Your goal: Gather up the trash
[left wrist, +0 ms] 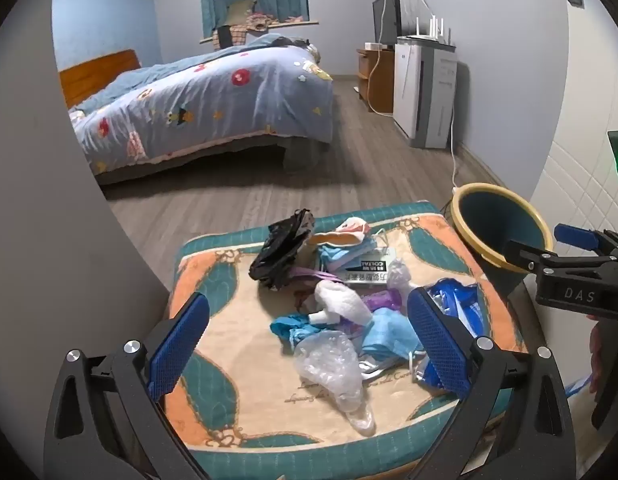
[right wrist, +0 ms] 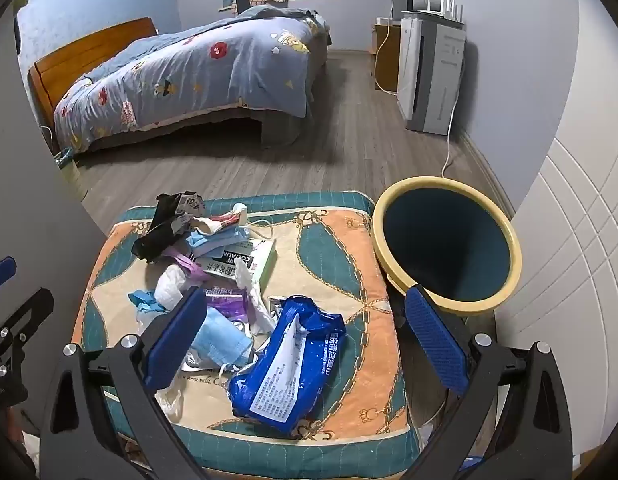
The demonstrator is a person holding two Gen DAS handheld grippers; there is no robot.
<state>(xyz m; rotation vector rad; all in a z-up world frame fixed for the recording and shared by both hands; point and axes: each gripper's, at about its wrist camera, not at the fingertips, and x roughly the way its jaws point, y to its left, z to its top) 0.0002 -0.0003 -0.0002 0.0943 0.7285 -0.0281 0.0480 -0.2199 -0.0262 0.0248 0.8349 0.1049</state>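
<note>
A pile of trash lies on a patterned cushion [left wrist: 237,408] [right wrist: 341,264]. It holds a clear plastic bag [left wrist: 333,372], blue face masks [left wrist: 385,332] [right wrist: 221,340], a white tissue wad [left wrist: 341,300], a black bag [left wrist: 281,248] [right wrist: 161,232], a small box [right wrist: 241,262] and a blue wet-wipe pack [right wrist: 293,364] [left wrist: 453,304]. A yellow-rimmed blue bin [right wrist: 447,244] [left wrist: 497,228] stands right of the cushion. My left gripper [left wrist: 309,348] is open above the plastic bag and masks. My right gripper [right wrist: 305,340] is open above the wipe pack, and also shows in the left wrist view [left wrist: 569,248].
A bed [left wrist: 205,108] [right wrist: 189,76] with a blue quilt stands across the wood floor. A white appliance [left wrist: 425,92] [right wrist: 429,76] with a cable and a wooden cabinet [left wrist: 373,76] line the right wall. A grey wall panel [left wrist: 41,240] is at left, a white panel [right wrist: 569,264] at right.
</note>
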